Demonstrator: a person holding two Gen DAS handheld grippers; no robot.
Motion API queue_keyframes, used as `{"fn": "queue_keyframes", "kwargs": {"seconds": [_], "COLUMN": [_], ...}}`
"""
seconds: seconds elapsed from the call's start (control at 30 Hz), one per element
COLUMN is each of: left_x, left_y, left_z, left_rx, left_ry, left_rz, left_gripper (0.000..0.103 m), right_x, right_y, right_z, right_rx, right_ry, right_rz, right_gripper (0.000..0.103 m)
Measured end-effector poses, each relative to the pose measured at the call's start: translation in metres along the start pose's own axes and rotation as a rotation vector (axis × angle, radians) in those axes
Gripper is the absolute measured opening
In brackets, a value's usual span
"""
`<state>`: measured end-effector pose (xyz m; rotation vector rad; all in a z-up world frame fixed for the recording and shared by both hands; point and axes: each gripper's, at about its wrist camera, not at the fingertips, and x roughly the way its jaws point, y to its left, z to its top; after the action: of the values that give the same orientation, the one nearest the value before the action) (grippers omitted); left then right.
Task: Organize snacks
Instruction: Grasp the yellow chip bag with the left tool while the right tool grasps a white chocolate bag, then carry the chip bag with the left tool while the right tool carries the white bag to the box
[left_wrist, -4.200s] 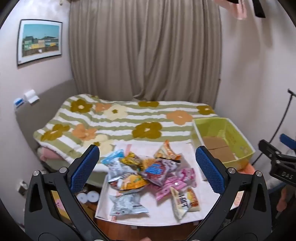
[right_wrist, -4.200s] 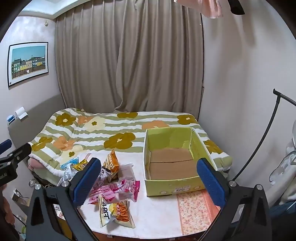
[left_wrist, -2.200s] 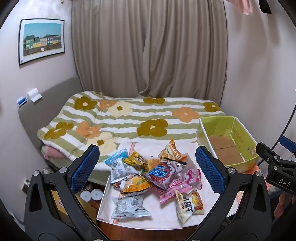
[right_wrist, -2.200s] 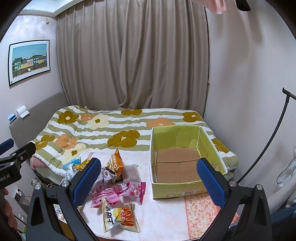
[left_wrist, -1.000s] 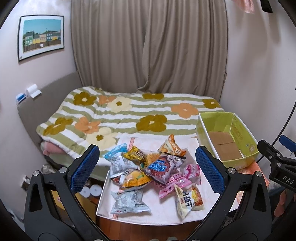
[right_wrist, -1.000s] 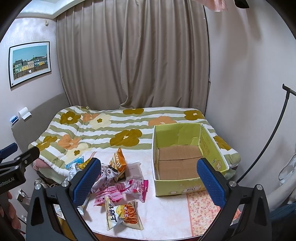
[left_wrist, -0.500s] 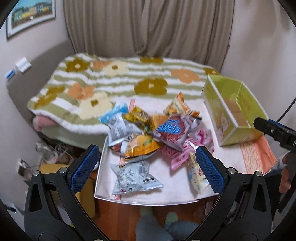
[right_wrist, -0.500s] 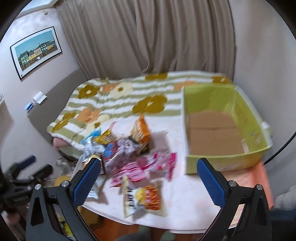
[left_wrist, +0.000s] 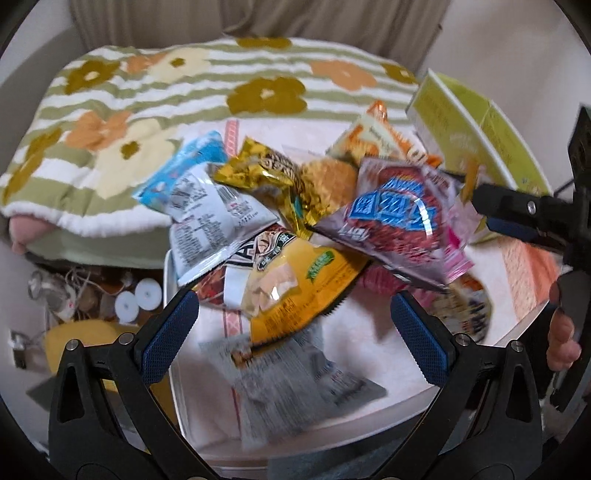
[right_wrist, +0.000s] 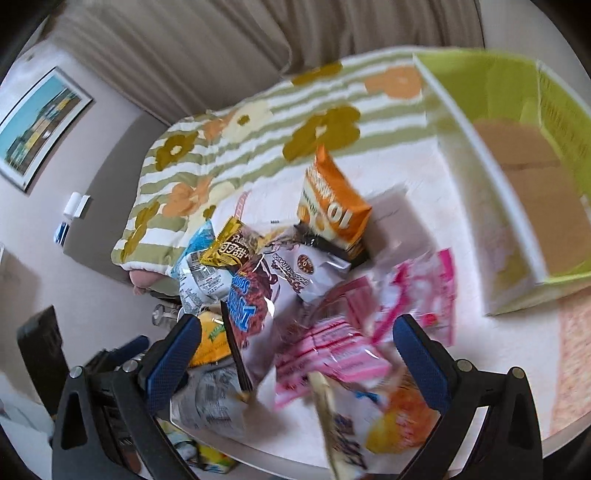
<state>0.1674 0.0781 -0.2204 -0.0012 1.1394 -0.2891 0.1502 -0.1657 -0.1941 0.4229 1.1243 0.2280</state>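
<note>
left tool (left_wrist: 293, 317) wide open, gripping nothing, above the yellow snack bag (left_wrist: 295, 291) near the tabletop's (left_wrist: 369, 325) left edge. right tool (right_wrist: 297, 343) also open, empty, over the pink packets (right_wrist: 332, 354) at the front edge. rest of the snack pile (right_wrist: 280, 266) heaped mid-tabletop; green cardboard box (right_wrist: 517, 155) at the right edge, well apart.

Flowered bed (left_wrist: 177, 92), beige curtains (right_wrist: 192, 48), framed picture (right_wrist: 35, 122)

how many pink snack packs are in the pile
2 that I can make out: a flat pink packet between the right gripper's open fingers, and a crinkly pink bag toward the green box. More may be buried.
</note>
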Motion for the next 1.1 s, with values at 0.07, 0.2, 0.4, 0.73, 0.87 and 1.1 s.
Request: {"fn": "queue_keyframes", "kwargs": {"seconds": [0.07,0.2,0.4,0.73,0.87,1.1], "left_x": [0.012,0.032,0.047,0.06,0.061,0.053], "left_y": [0.0,-0.008,-0.023,-0.032,-0.035,-0.031], "left_z": [0.002,0.004,0.004,0.002,0.0,0.003], "left_rx": [0.033,0.111,0.246,0.35,0.366,0.333], "left_ry": [0.025,0.062,0.067,0.077,0.086,0.079], "left_rz": [-0.006,0.005,0.085,0.118,0.117,0.091], "left_gripper": [0.103,0.103,0.103,0.077,0.07,0.064], "right_x": [0.012,0.028,0.044,0.055,0.058,0.061], "right_y": [-0.002,-0.007,-0.006,-0.003,-0.007,-0.002], "right_z": [0.002,0.006,0.011,0.014,0.013,0.019], "right_rx": [0.024,0.07,0.097,0.1,0.112,0.085], "right_ry": [0.021,0.051,0.072,0.058,0.069,0.068], "right_rz": [-0.008,-0.022,-0.029,-0.033,-0.007,0.014], "right_gripper": [0.103,0.103,0.103,0.103,0.103,0.102]}}
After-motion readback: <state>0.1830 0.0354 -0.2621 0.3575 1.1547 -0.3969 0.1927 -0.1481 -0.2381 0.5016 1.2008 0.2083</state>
